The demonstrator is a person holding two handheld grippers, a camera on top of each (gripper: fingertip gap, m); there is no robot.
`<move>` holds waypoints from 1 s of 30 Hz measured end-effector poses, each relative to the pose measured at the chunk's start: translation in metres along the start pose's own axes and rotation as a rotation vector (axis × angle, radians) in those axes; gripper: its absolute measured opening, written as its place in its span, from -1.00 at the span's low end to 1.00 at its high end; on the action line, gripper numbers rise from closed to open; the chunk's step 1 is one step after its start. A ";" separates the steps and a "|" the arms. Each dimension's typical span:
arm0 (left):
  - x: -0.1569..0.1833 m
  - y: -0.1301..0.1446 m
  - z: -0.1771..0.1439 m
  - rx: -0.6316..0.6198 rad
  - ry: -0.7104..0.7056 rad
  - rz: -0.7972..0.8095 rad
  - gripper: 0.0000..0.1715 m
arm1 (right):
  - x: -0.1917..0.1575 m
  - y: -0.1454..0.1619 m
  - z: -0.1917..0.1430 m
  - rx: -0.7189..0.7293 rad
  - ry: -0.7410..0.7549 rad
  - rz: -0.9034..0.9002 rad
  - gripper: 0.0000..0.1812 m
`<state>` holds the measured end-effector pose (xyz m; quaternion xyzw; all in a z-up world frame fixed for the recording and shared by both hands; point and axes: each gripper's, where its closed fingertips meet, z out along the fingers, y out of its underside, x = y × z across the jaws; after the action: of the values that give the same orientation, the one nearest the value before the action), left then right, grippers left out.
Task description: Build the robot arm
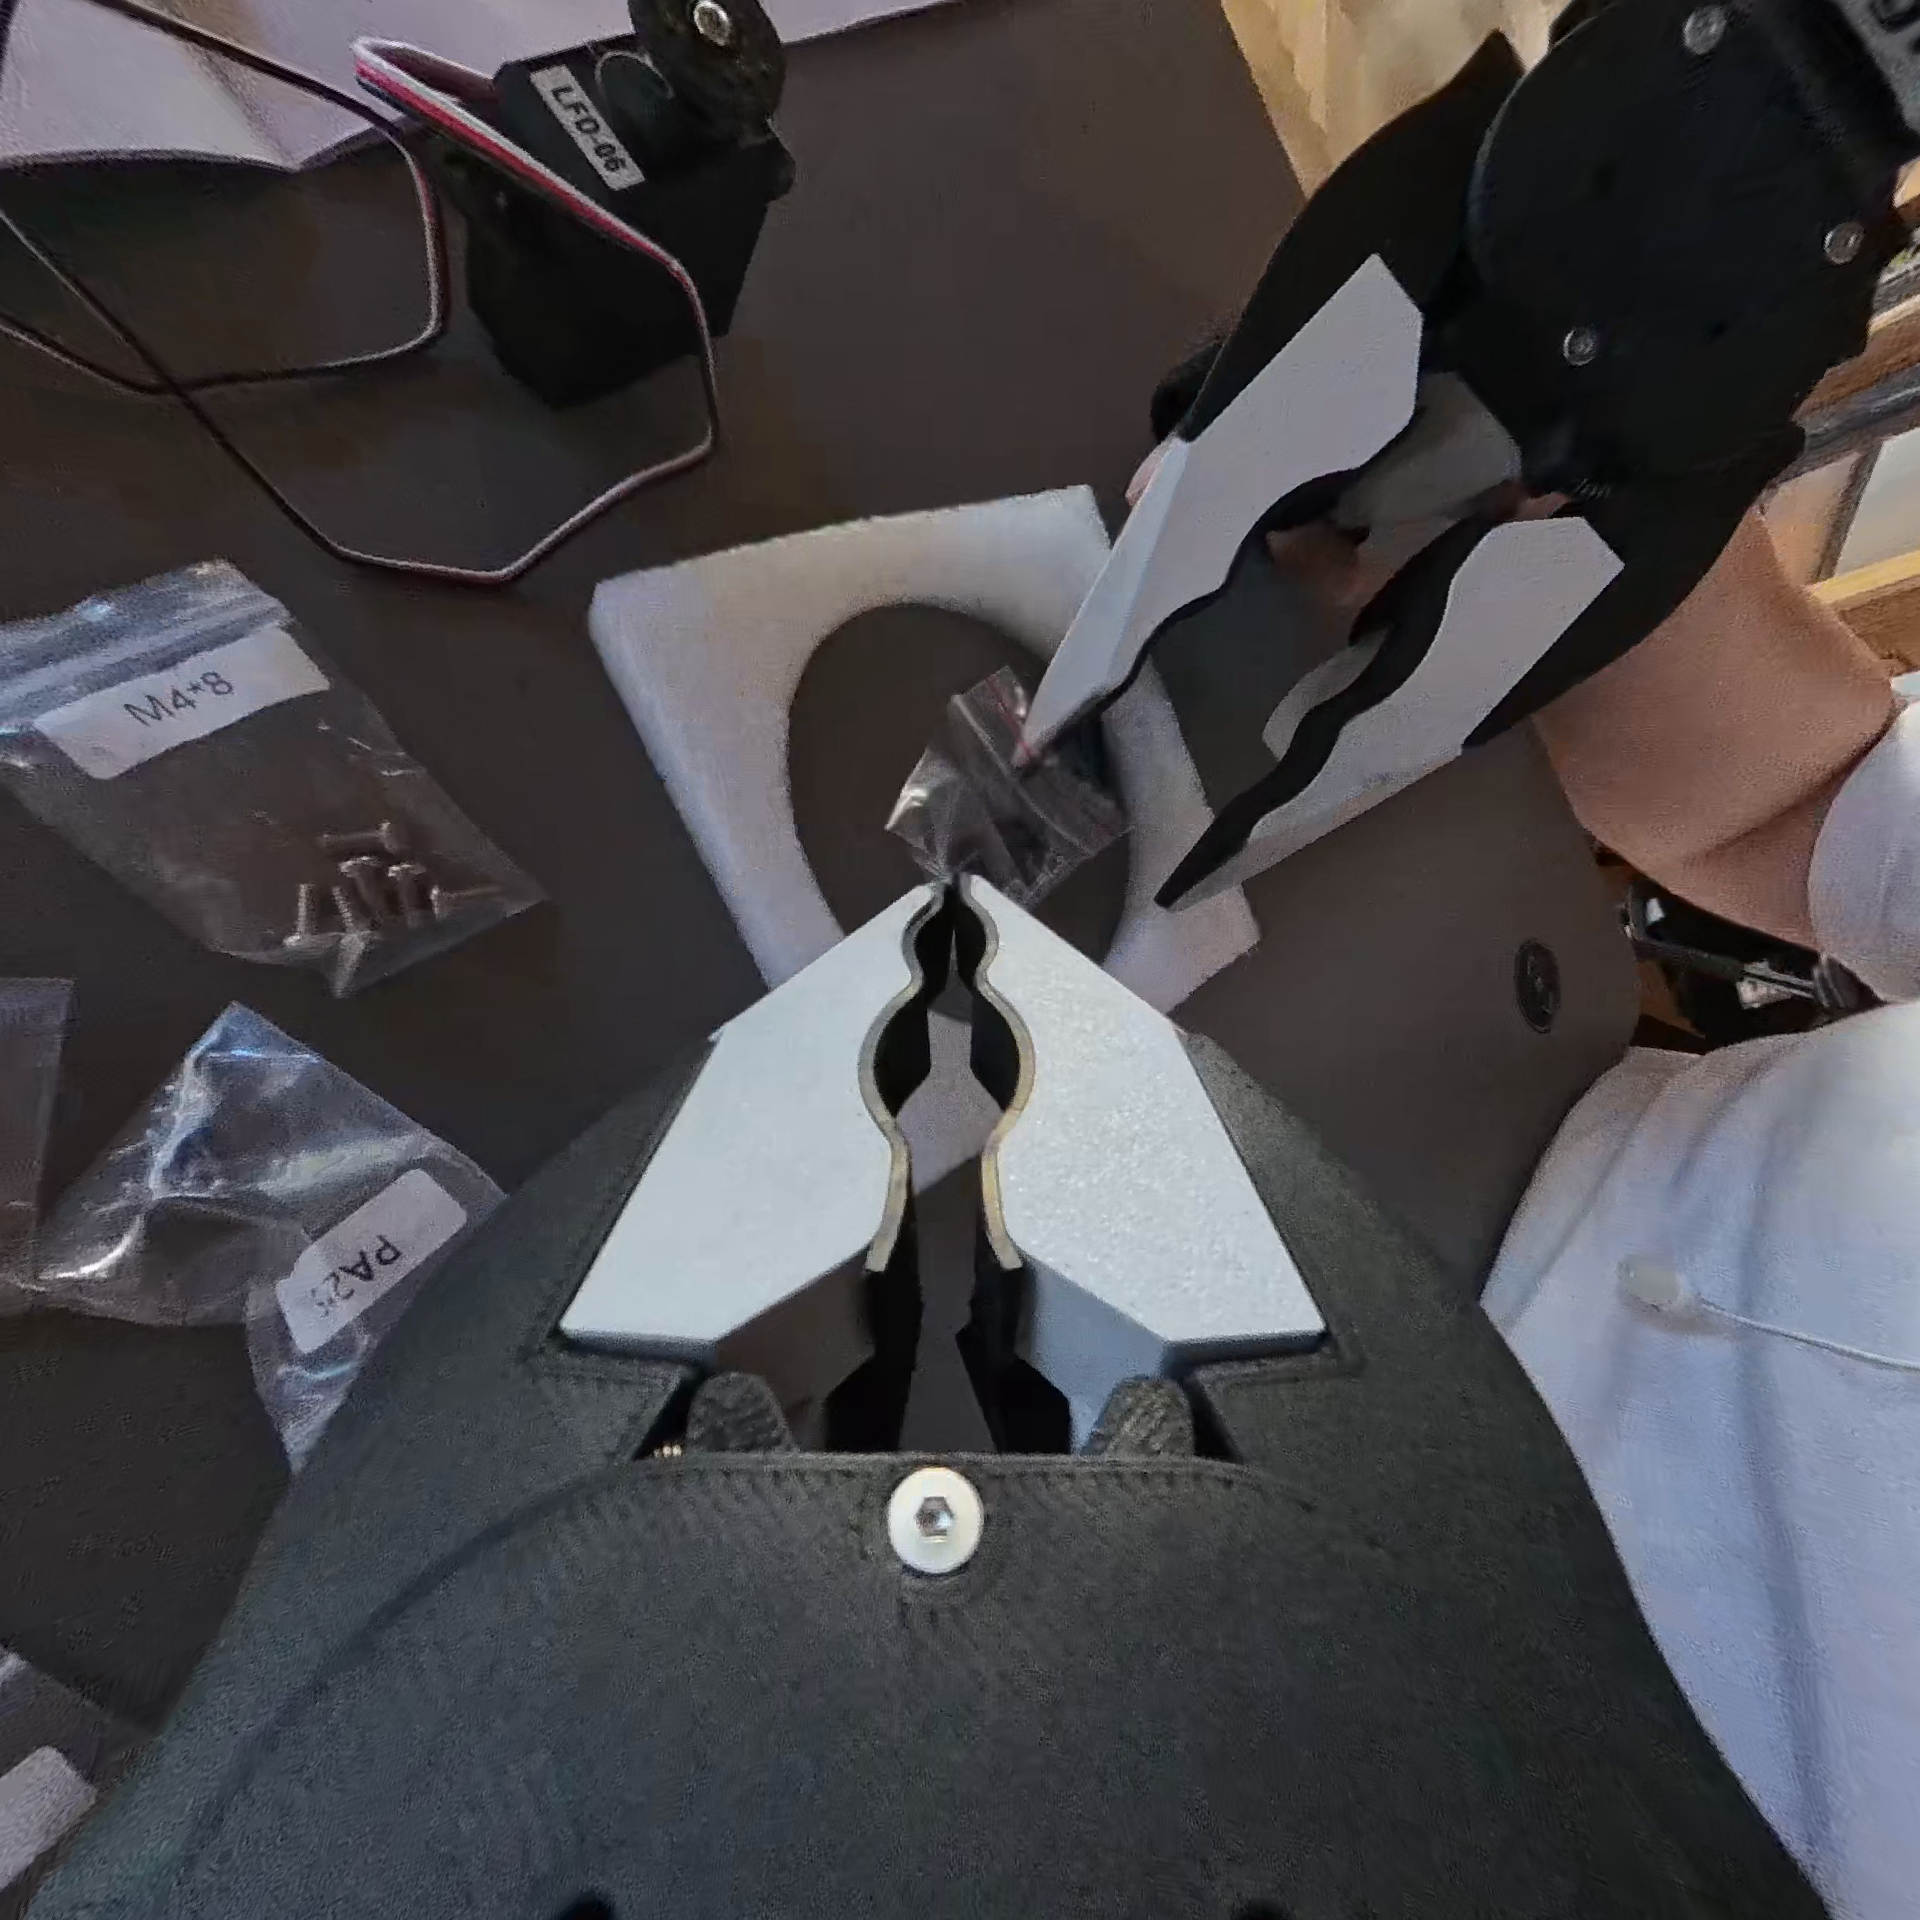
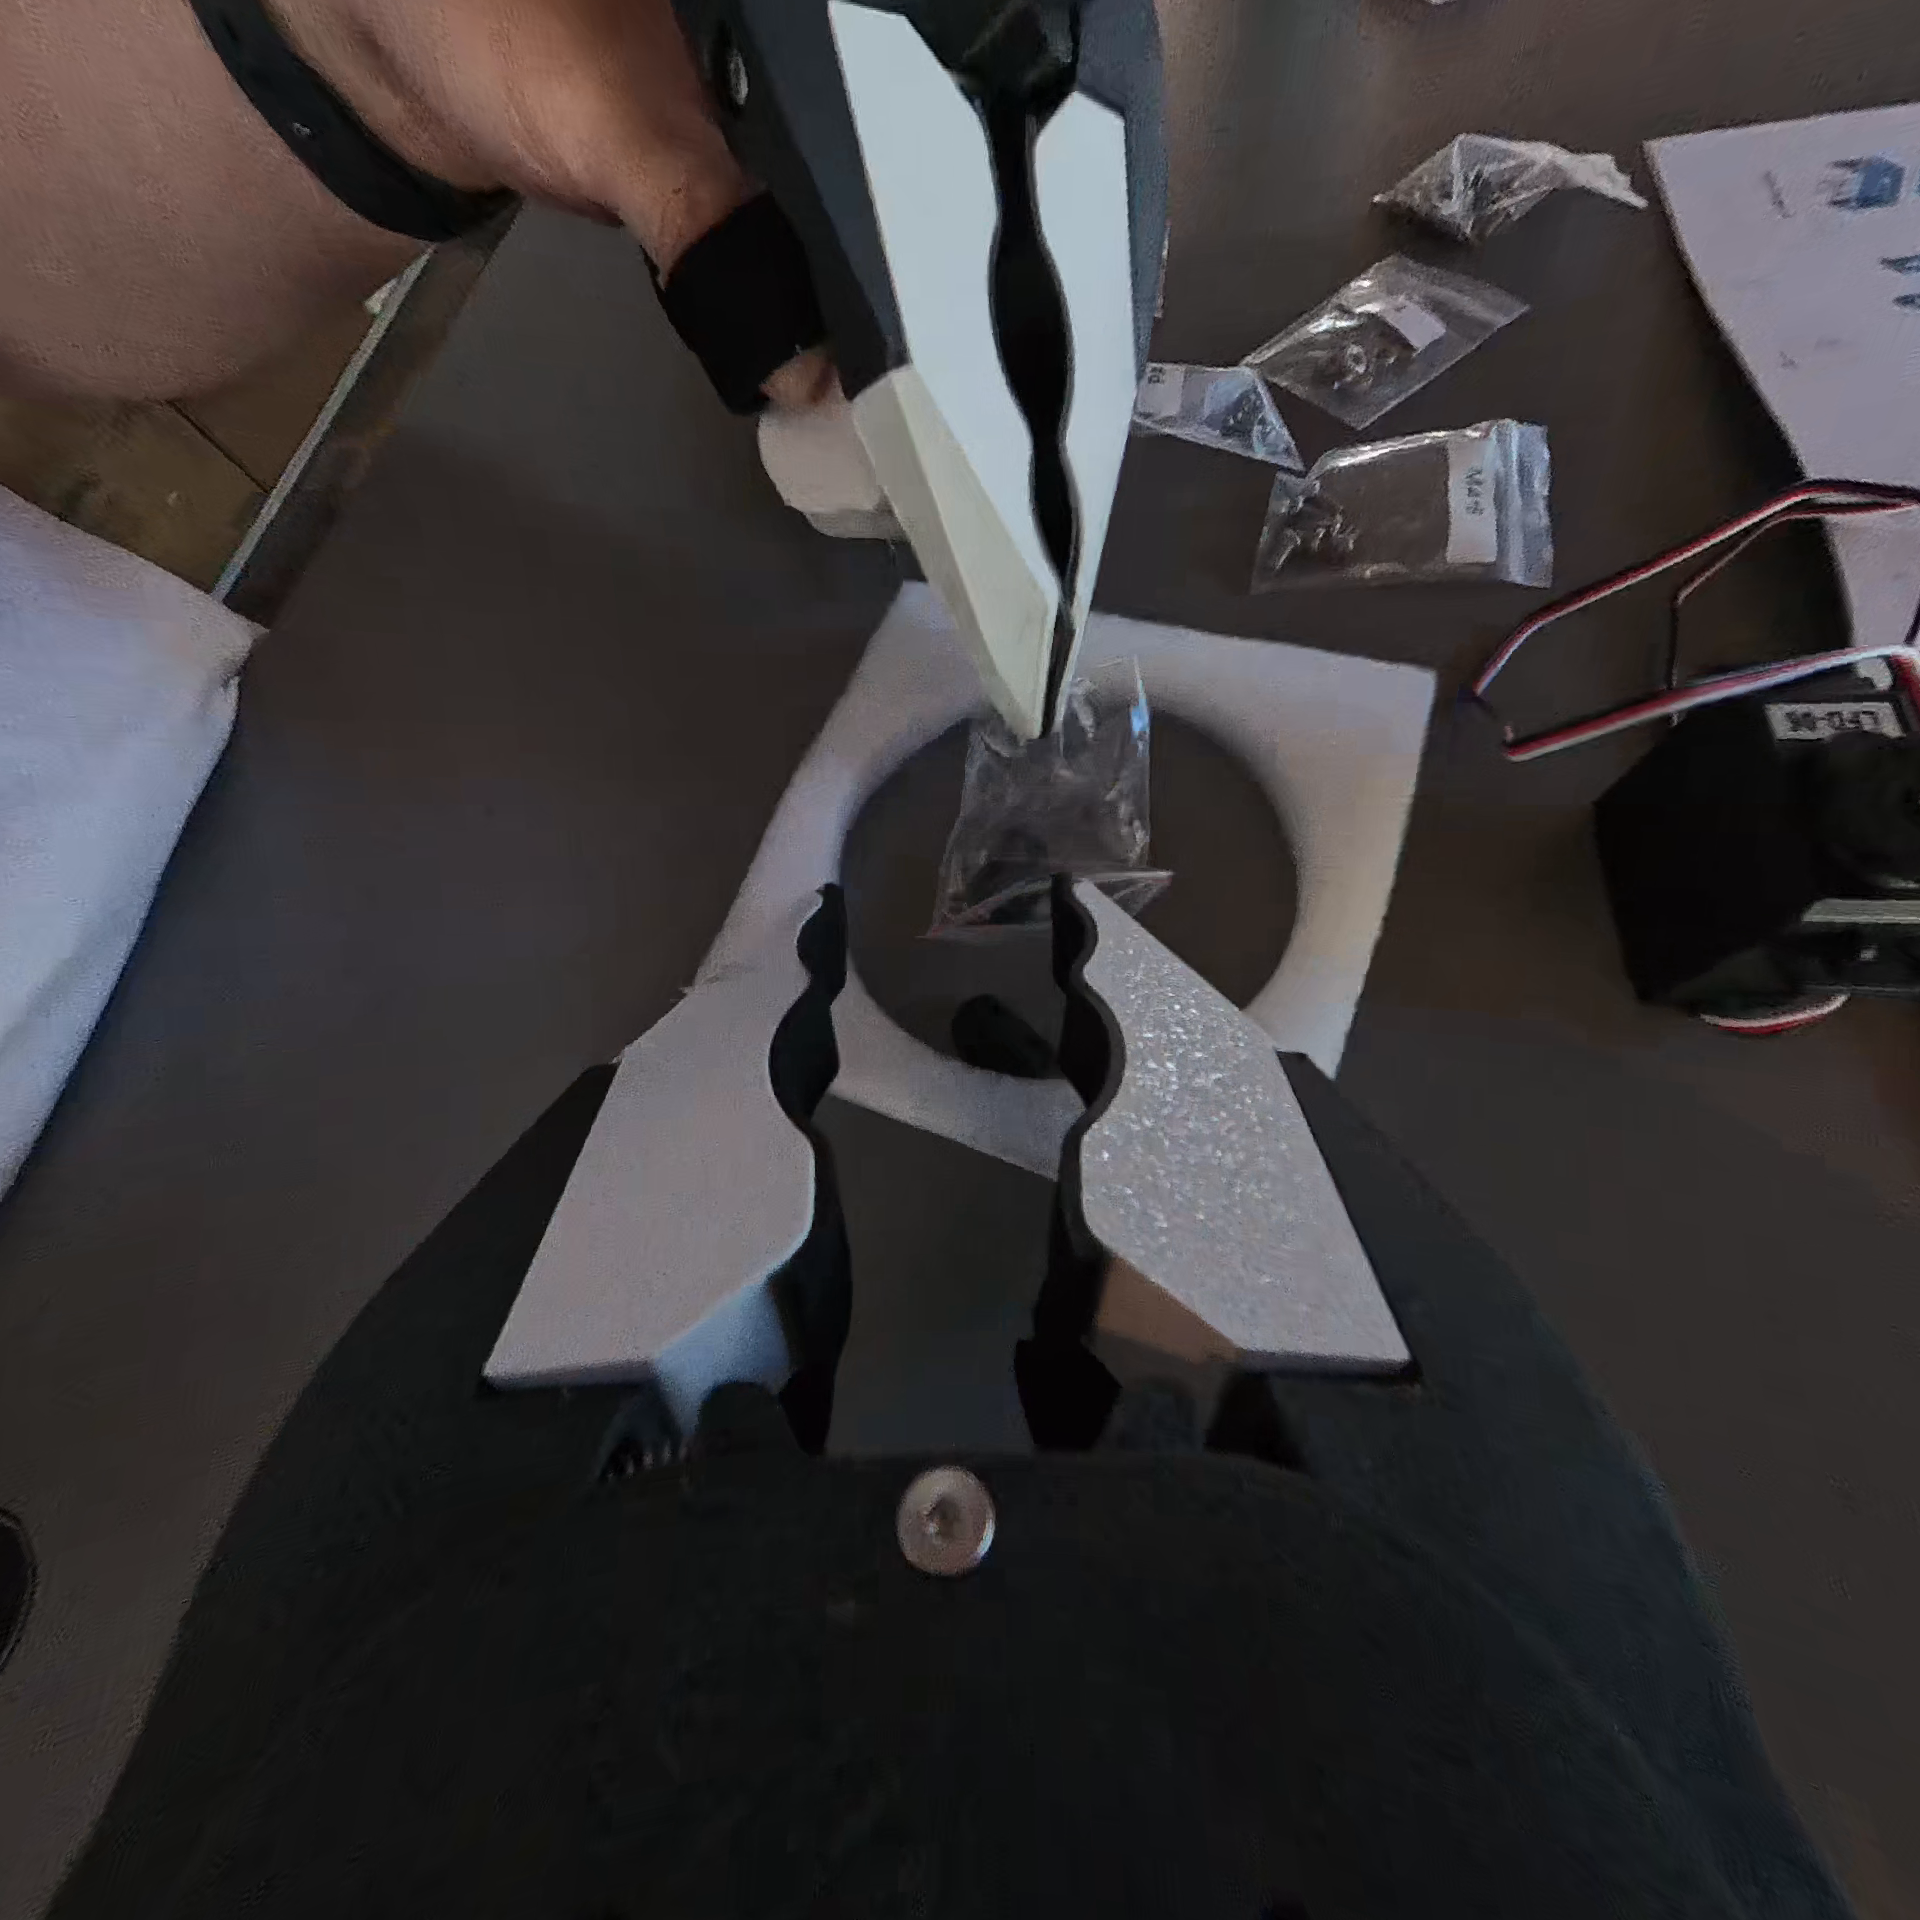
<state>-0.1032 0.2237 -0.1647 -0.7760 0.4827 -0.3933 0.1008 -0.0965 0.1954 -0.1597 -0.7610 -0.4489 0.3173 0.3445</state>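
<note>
My left gripper (image 1: 951, 883) is shut on a corner of a small clear zip bag (image 1: 1013, 805) that holds small dark parts. It holds the bag above a white foam block (image 1: 686, 644) with a round hole. In the right wrist view the left gripper (image 2: 1049, 717) comes down from above and the bag (image 2: 1049, 821) hangs from its tips. My right gripper (image 2: 948, 894) is open, and its right finger (image 2: 1143, 1039) touches the bag's lower edge. In the left wrist view the right gripper (image 1: 1101, 821) straddles the bag. A small black part (image 2: 997, 1029) lies in the foam's hole (image 2: 1351, 727).
A black servo (image 1: 623, 208) with red-white-black wires sits on the dark table, and it also shows in the right wrist view (image 2: 1766, 852). Several labelled screw bags (image 1: 260, 790) (image 2: 1403, 509) lie nearby. A white sheet (image 2: 1818, 260) lies at far right. A person's white shirt (image 1: 1714, 1351) is close.
</note>
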 end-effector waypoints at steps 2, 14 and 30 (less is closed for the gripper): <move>0.000 0.004 0.003 -0.026 0.001 -0.005 -1.00 | 0.003 0.002 0.003 -0.023 -0.006 0.030 -0.60; 0.024 -0.009 -0.023 0.049 -0.178 0.336 -1.00 | 0.015 0.007 0.004 -0.048 0.019 0.102 -0.78; 0.010 0.010 0.016 -0.076 -0.167 0.408 -1.00 | 0.011 0.006 0.004 -0.043 -0.023 0.132 -0.78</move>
<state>-0.0956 0.2065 -0.1755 -0.6955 0.6341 -0.2806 0.1885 -0.0927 0.2039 -0.1690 -0.7924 -0.4086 0.3384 0.3012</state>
